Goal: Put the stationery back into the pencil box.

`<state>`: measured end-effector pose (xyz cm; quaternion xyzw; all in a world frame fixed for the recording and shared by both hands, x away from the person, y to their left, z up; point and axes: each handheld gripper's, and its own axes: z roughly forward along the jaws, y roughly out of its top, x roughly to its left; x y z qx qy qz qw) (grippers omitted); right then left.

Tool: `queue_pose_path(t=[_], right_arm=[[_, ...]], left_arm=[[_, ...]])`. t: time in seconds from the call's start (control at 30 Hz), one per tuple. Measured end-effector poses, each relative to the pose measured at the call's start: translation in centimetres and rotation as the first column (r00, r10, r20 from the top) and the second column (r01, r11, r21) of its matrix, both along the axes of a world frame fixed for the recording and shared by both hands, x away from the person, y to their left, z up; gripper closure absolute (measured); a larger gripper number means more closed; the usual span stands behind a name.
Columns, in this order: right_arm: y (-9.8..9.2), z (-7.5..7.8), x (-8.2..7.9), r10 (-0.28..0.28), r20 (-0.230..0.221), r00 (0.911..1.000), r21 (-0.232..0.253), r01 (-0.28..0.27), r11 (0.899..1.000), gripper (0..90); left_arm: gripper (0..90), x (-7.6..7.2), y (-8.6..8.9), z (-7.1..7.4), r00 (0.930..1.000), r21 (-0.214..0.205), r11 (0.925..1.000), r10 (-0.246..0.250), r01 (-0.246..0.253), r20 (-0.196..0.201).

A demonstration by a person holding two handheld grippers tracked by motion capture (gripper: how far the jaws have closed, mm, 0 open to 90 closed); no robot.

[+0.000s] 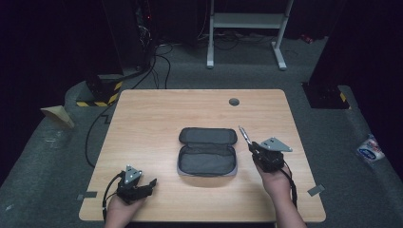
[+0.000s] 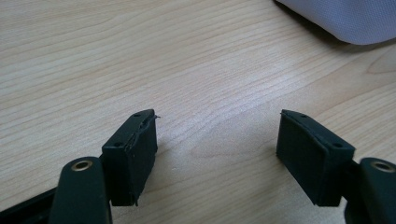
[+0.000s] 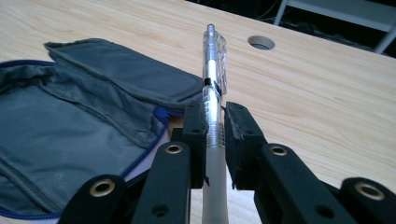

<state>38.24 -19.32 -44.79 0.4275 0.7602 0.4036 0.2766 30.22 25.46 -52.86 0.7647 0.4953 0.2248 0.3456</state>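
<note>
A grey fabric pencil case (image 1: 207, 151) lies unzipped and spread flat at the middle of the wooden table (image 1: 157, 114); its blue zip edge and dark lining (image 3: 70, 116) sit left of the jaws in the right gripper view. My right gripper (image 1: 251, 146) is shut on a clear ballpoint pen (image 3: 214, 79), which sticks up and away past the pads, just right of the case. The pen (image 1: 244, 134) points toward the far side. My left gripper (image 1: 151, 184) rests open near the front left corner, its pads (image 2: 133, 149) wide apart over bare wood with nothing between them.
A round cable hole (image 1: 234, 101) sits near the table's far edge. A corner of the case (image 2: 345, 21) shows at the top right in the left gripper view. Beyond the table are a white stand (image 1: 247, 28), cables and dark floor.
</note>
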Motion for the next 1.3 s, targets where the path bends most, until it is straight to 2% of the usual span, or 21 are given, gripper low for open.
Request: queue_pose_path(t=[0.2,0.3,0.4,0.67,1.03,1.3], right_arm=[[1.1,1.2,0.0,0.043,0.017,0.9989,-0.017,-0.043,0.999,78.7],[1.5,1.7,0.0,0.054,0.003,0.9985,-0.014,-0.054,0.998,78.7],[2.0,2.1,-0.1,0.076,0.02,0.9969,-0.034,-0.075,0.997,78.7],[3.9,2.5,0.1,0.124,0.025,0.9919,-0.038,-0.123,0.992,78.7],[6.4,2.8,0.1,0.204,0.027,0.9787,-0.058,-0.202,0.978,78.7],[8.3,2.1,-0.1,0.258,0.007,0.9662,-0.063,-0.257,0.964,78.7]], left_arm=[[28.8,0.1,-0.1,0.0,1.0,-0.001,1.0,-0.001,0.001,0.001],[28.8,0.2,-0.1,0.0,1.0,-0.002,1.0,0.002,-0.002,0.003],[28.8,0.3,-0.1,0.0,1.0,-0.002,1.0,-0.002,0.002,0.004],[28.8,0.4,-0.1,0.0,1.0,0.005,1.0,-0.008,0.008,0.0],[28.8,0.4,-0.1,0.0,1.0,0.005,1.0,-0.008,0.008,0.0],[28.7,0.4,0.0,0.0,1.0,0.005,1.0,-0.008,0.008,0.0]])
